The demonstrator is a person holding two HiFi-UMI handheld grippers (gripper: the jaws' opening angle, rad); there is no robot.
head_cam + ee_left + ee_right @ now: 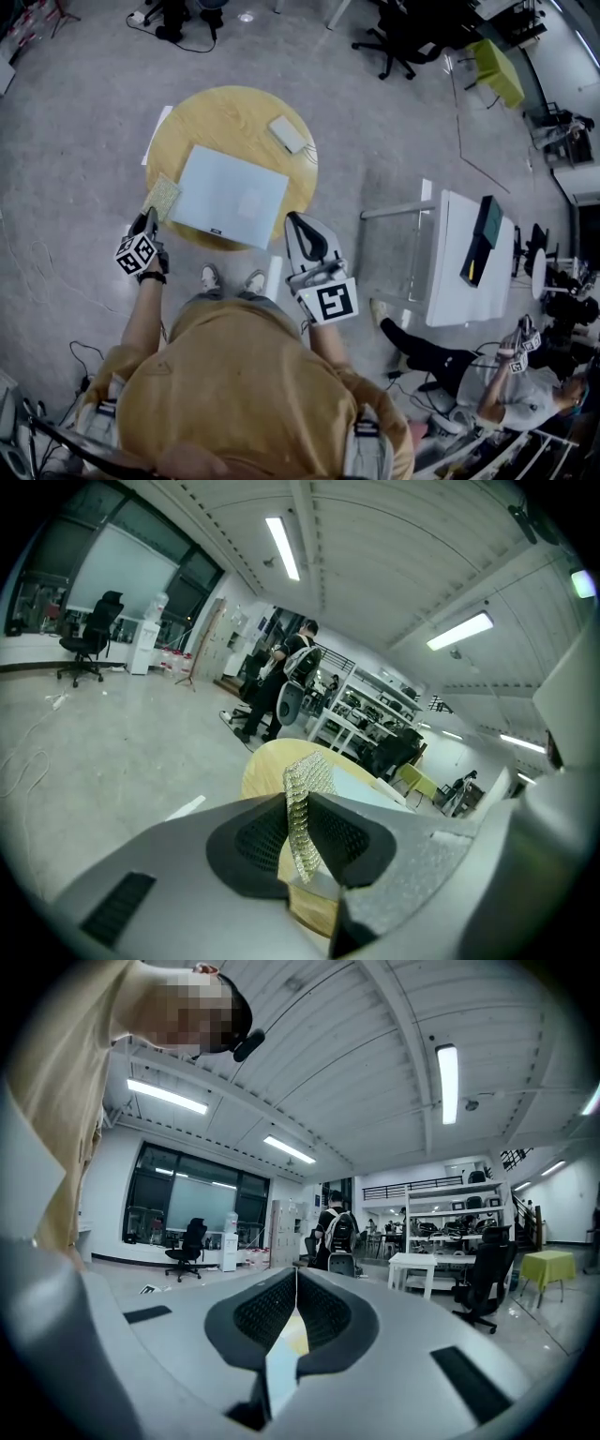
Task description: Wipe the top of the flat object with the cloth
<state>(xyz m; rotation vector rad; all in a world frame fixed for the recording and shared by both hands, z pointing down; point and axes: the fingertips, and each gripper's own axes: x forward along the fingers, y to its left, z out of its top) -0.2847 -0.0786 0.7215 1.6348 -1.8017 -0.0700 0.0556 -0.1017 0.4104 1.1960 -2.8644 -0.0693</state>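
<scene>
Since cloth [162, 197] looks soft, light, open-weave, likely bunches under push. Edge pinch suits it: left claw [298, 829] clamps it there, at left rim of desk [225, 112], just beside flat object [230, 195]. Flat object: stiff, smooth pale slab mid-desk; may slide if unbraced. Right claw [295, 1283] clenched, empty, near desk's right edge.

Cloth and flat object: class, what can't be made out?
Cloth: left gripper view, lower part hidden inside left claw.
Flat object: head view, near-edge mark too small to read.
Right gripper view: right claw hides all but a sliver of it.
</scene>
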